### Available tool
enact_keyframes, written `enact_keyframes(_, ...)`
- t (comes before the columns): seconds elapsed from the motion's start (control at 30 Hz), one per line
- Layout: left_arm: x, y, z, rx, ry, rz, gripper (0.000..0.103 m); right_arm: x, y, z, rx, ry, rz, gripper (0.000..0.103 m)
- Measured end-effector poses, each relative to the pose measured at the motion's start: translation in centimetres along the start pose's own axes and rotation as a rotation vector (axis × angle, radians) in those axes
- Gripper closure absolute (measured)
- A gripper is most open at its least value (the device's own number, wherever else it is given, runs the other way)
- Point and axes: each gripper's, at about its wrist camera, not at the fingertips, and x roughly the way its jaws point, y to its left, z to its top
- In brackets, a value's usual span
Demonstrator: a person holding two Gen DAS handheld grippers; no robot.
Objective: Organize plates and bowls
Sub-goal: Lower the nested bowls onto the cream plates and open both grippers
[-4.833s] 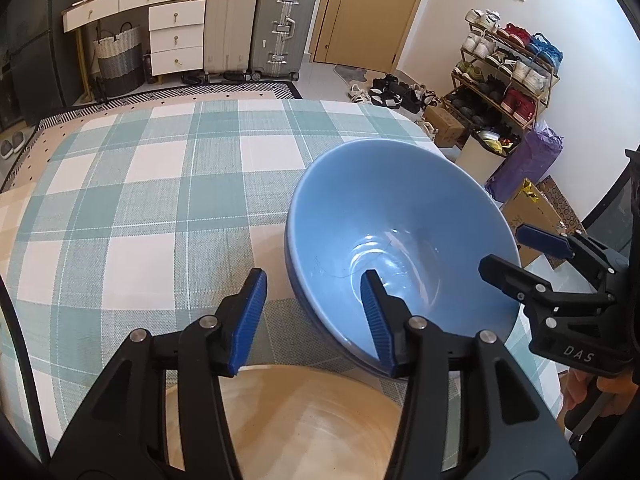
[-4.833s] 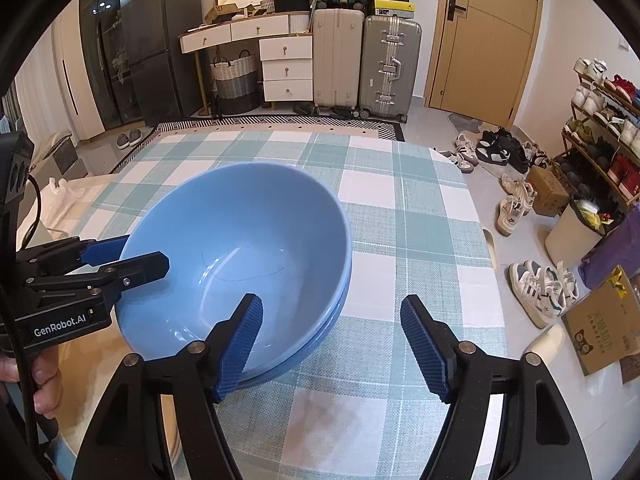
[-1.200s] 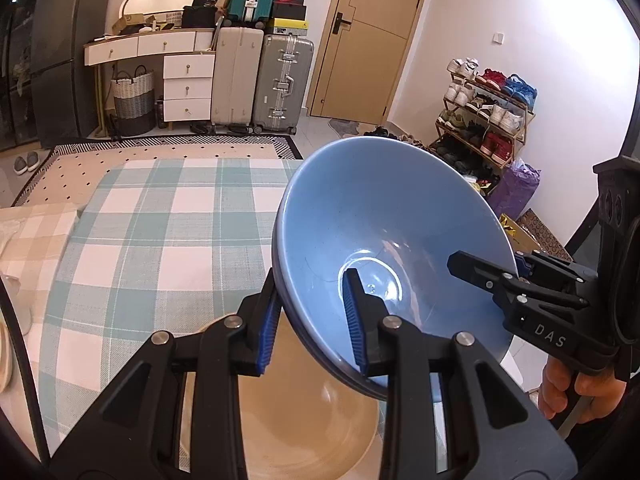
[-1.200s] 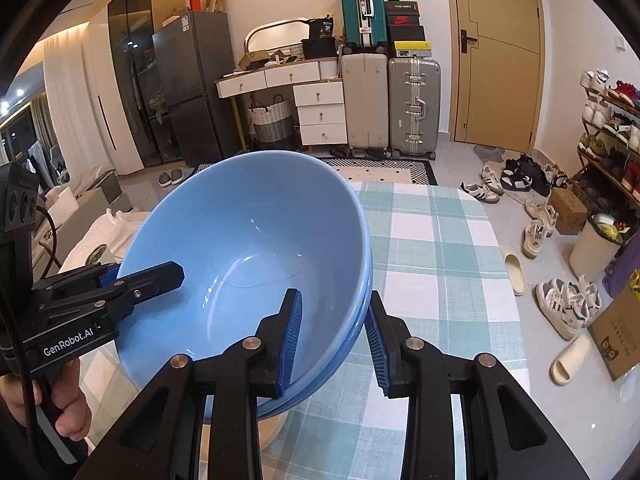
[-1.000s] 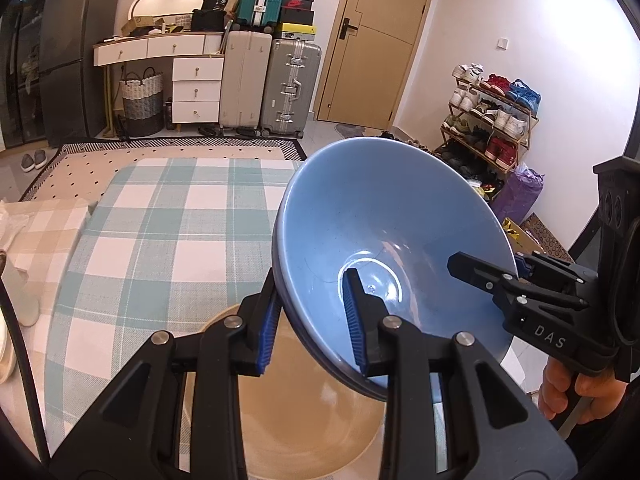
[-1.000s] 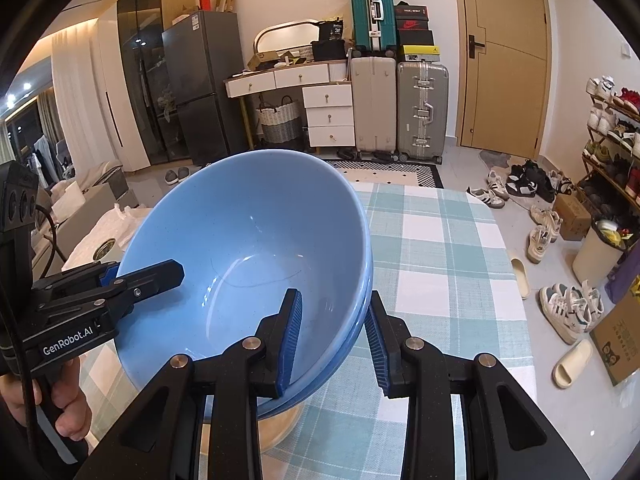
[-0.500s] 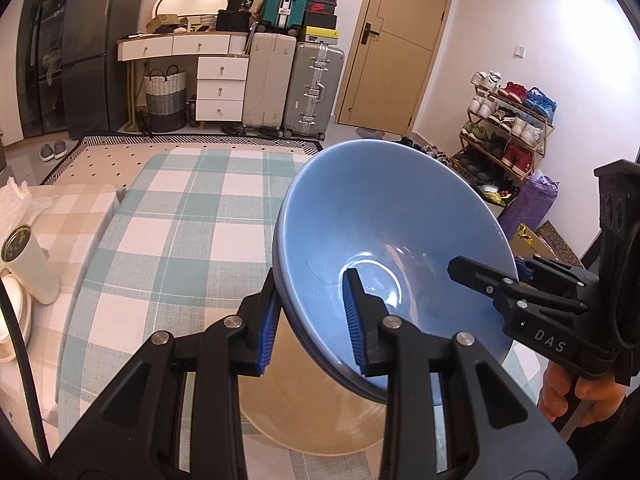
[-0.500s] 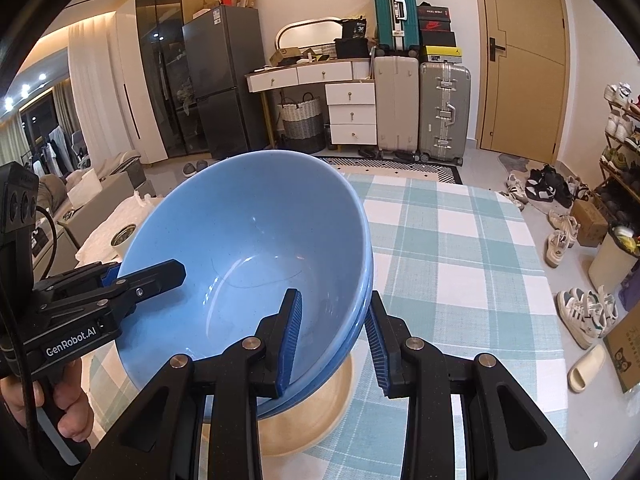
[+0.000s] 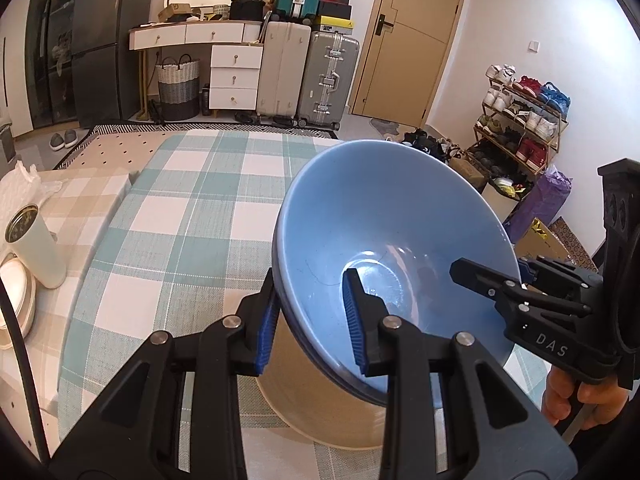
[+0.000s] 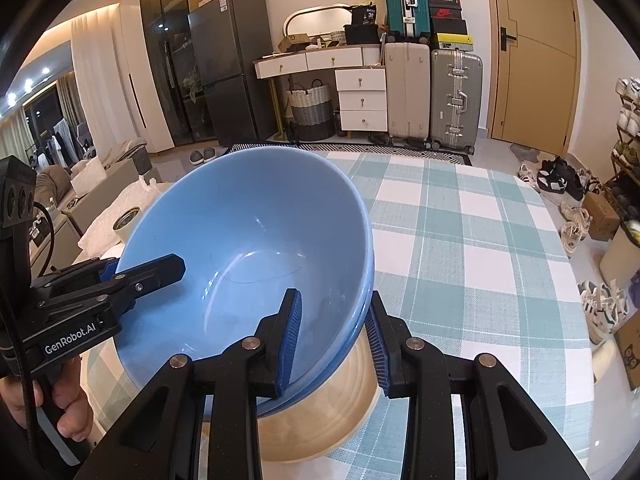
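I hold both grippers clamped on the same load: my left gripper (image 9: 312,312) pinches the near-left rim of the stacked blue bowls (image 9: 384,236), one pad inside and one outside, while my right gripper (image 10: 332,332) pinches the opposite rim in the same fashion, jaws narrow on the wall. The double edge seen from the right wrist suggests two bowls nested together. They hang tilted between the tongs, mouth turned up and toward me, clear of the checked tablecloth (image 9: 188,208). Directly below and slightly nearer me sits the beige plate (image 10: 344,416), partly hidden under the bowls' base; that vertical relation is what matters, as I judge the stack is meant to land on it. Both hands are equally placed, one on each side. A white tumbler (image 9: 32,248) stands well off to the left.
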Motion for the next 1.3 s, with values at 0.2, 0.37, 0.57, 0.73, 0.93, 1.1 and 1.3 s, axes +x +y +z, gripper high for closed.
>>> enact_keyframes(0.2, 2.2, 0.7, -0.4, -0.001, 0.018, 0.01, 0.077, 1.5, -0.3, -0.8, 0.008, 0.019, 0.003, 0.071)
enact_keyframes(0.37, 3.8, 1.1, -0.8, -0.003, 0.034, 0.017, 0.077, 2.4, -0.4, -1.3, 0.014, 0.032, 0.006, 0.071)
enact_keyframes(0.57, 5.2, 1.7, -0.9, -0.003, 0.045, 0.026, 0.077, 3.2, -0.7, -1.4, 0.028, 0.038, 0.012, 0.071)
enact_keyframes(0.73, 5.7, 1.9, -0.8, -0.005, 0.045, 0.025, 0.077, 3.6, -1.2, -1.1, 0.038, 0.041, 0.016, 0.071)
enact_keyframes(0.93, 6.6, 2.3, -0.4, -0.011, 0.048, 0.016, 0.076, 4.3, -1.5, -0.6, 0.056, 0.059, 0.022, 0.07)
enact_keyframes(1.1, 6.8, 2.4, -0.3, -0.01, 0.048, 0.017, 0.074, 4.8, -1.7, -0.3, 0.062, 0.064, 0.031, 0.07)
enact_keyframes(1.3, 7.2, 2.5, 0.1, -0.004, 0.049, 0.016, 0.073, 4.9, -1.7, -0.3, 0.057, 0.063, 0.027, 0.07)
